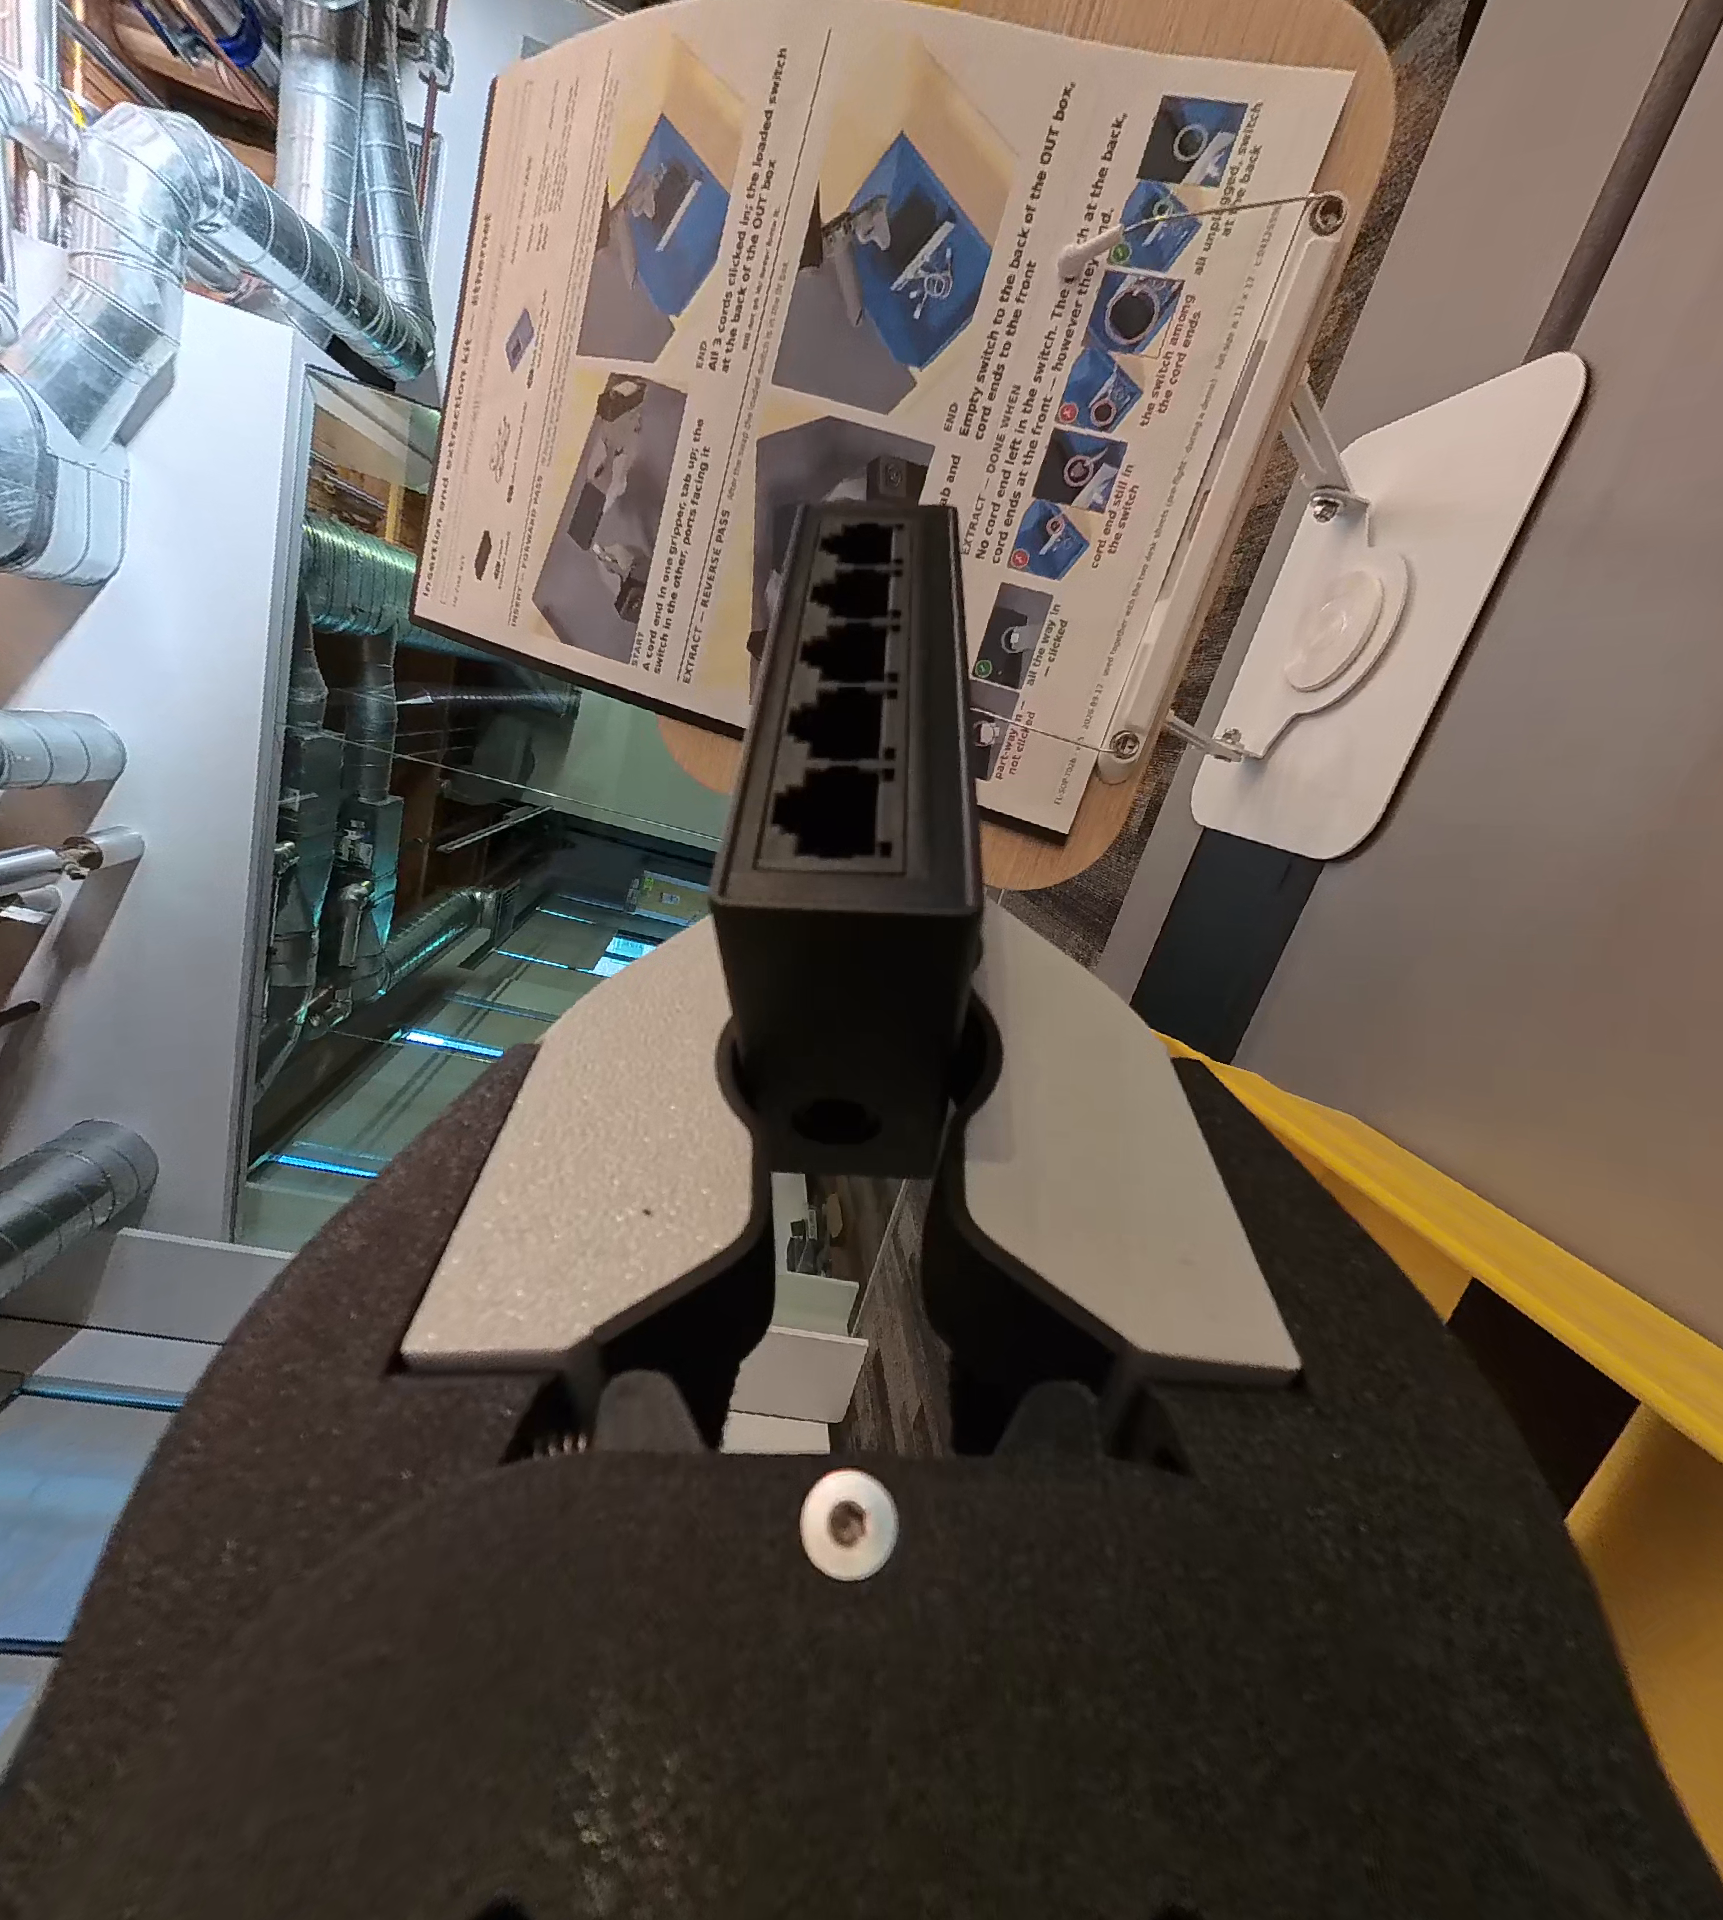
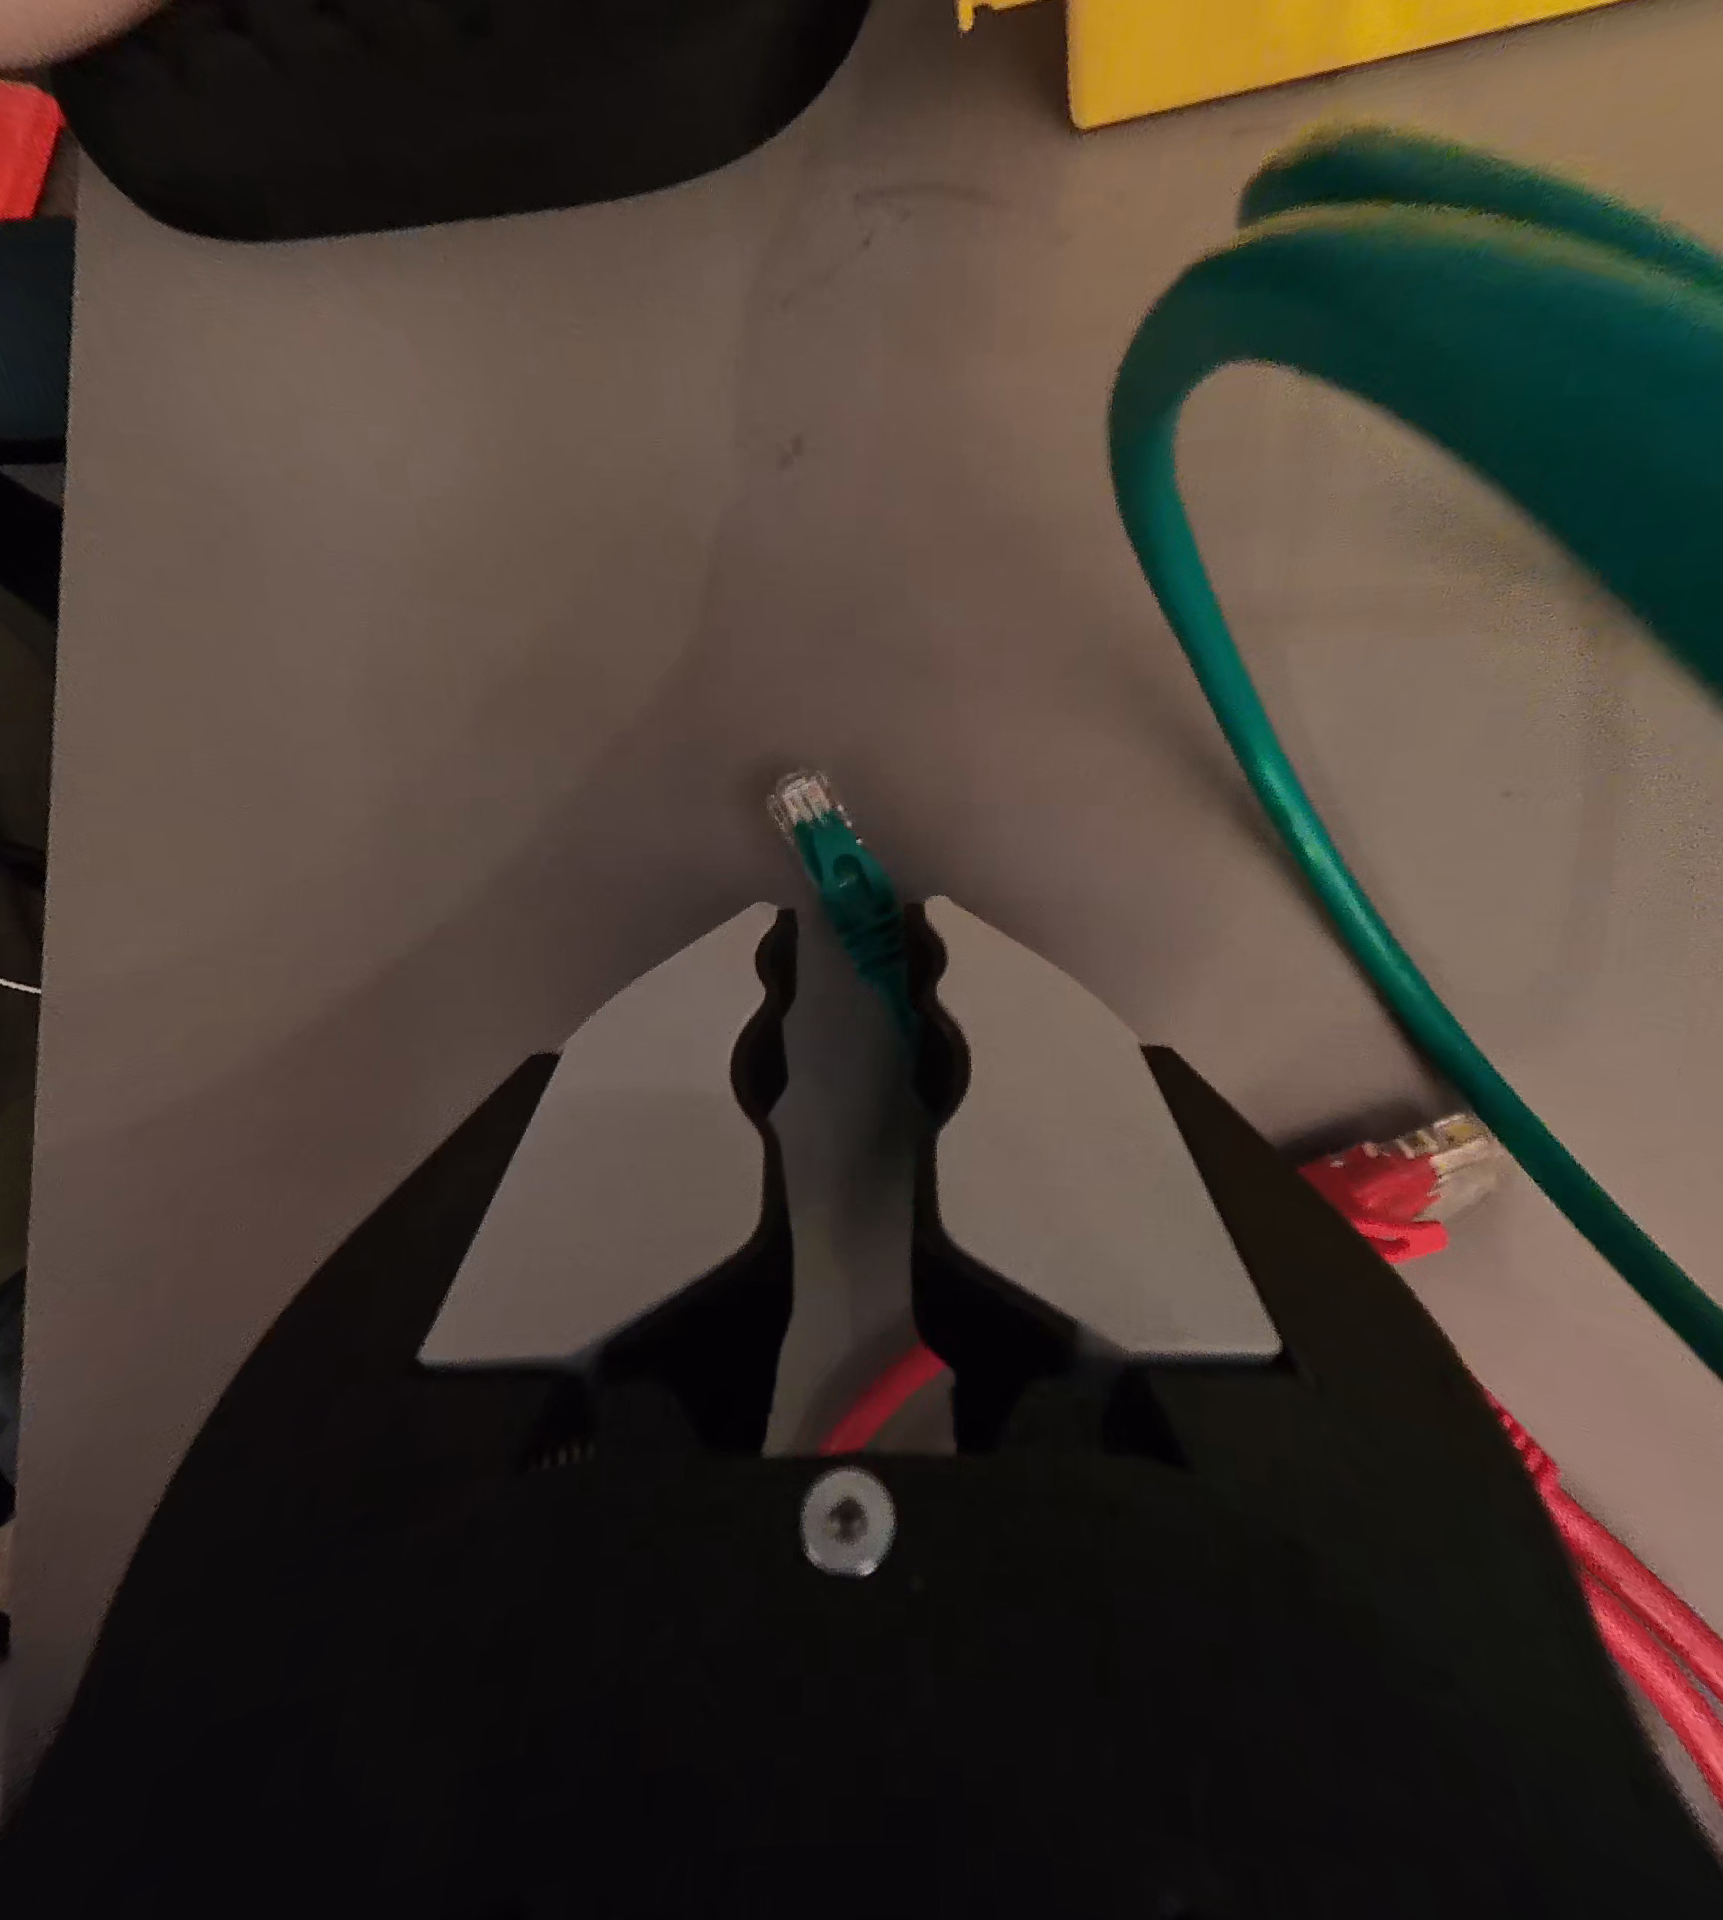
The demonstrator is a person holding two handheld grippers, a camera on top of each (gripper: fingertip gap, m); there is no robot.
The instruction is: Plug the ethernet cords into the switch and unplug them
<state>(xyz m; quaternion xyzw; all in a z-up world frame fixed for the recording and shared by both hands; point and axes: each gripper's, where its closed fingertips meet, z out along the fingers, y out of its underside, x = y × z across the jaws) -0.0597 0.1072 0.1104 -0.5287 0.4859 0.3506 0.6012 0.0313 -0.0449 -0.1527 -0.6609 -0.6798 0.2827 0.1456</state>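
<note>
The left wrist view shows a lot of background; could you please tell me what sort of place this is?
Probably an industrial-style lab or workshop set up for data collection: bare silver ventilation ducts run along the ceiling, a printed instruction sheet stands on a wooden board stand, and a yellow plastic bin sits on the grey worktop.

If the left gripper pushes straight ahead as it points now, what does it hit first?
Probably the instruction sheet on its wooden board, directly beyond the black switch the left gripper holds. Nothing shows between them, though depth is unclear.
</note>
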